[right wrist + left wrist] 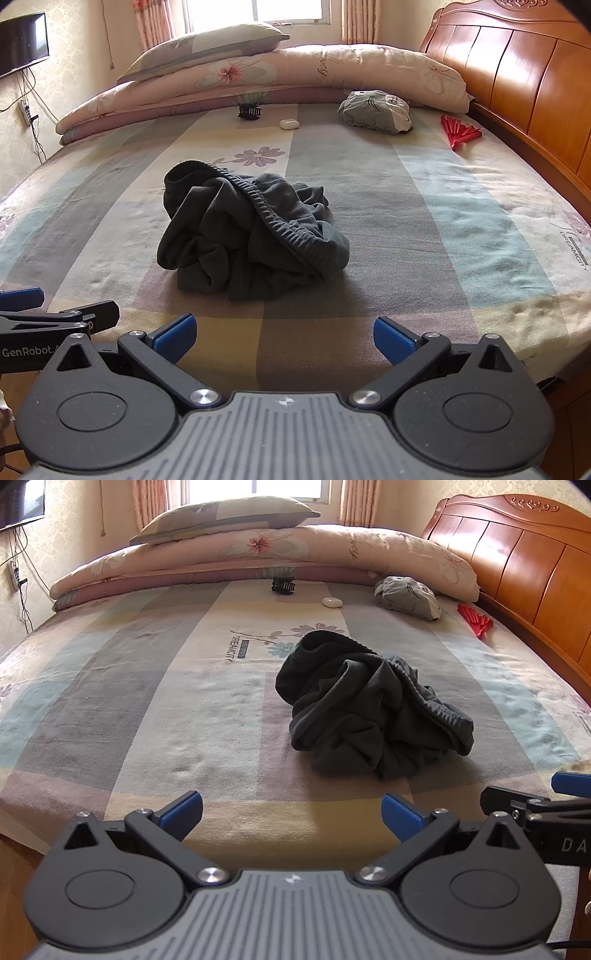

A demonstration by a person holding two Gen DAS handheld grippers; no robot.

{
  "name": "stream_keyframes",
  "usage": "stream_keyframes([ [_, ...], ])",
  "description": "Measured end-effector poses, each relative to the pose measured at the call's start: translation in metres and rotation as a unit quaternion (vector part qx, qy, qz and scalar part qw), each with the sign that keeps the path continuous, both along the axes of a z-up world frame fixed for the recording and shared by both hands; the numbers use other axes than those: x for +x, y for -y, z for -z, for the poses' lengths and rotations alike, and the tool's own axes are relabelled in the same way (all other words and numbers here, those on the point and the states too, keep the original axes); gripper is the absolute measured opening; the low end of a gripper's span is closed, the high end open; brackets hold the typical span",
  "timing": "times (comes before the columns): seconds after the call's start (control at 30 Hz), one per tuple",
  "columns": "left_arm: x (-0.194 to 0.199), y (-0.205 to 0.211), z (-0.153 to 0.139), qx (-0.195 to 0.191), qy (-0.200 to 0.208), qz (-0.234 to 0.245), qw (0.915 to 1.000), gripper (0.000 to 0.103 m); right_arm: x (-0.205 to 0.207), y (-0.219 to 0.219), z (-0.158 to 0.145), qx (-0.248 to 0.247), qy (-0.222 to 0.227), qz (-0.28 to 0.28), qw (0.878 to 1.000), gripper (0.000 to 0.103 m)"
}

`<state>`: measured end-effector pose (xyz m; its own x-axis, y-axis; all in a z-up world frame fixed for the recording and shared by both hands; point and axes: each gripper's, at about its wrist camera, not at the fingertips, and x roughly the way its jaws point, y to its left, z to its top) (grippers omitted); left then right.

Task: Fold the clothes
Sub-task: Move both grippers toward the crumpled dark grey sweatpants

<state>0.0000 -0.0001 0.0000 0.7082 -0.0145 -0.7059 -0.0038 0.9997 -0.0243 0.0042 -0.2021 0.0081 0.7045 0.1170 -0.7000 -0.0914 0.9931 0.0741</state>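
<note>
A dark grey-green garment (369, 705) with a ribbed elastic waistband lies crumpled in a heap on the patchwork bedsheet (147, 701). In the right wrist view the same garment (251, 229) sits left of centre on the bedsheet (424, 221). My left gripper (291, 814) hovers over the bed's near edge, short of the heap, open with nothing between its blue pads. My right gripper (284, 338) is beside it, likewise open and empty. Each gripper shows at the edge of the other's view.
A folded floral quilt (258, 554) and a pillow (221, 517) lie along the far side. A grey rolled cloth (406, 598), a red fan (476, 620), a black hair clip (282, 585) and a white case (331, 602) rest nearby. The wooden headboard (517, 561) runs along the right.
</note>
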Motion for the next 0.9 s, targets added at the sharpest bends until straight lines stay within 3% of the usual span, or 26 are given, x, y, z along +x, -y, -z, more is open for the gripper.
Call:
stream_keyframes([
  [0.4,0.013,0.000,0.001,0.015,-0.007,-0.018,0.9997,0.102,0.010,0.004,-0.010,0.001,0.015,-0.009,1.000,0.103],
  [0.7,0.023,-0.007,0.001,0.020,0.013,-0.026,0.9994,0.102,0.018,-0.003,-0.005,-0.007,0.012,-0.016,1.000,0.103],
  [0.9,0.035,-0.014,0.014,0.027,-0.008,-0.036,0.9990,0.102,0.025,-0.004,0.005,0.000,0.018,-0.043,0.999,0.103],
])
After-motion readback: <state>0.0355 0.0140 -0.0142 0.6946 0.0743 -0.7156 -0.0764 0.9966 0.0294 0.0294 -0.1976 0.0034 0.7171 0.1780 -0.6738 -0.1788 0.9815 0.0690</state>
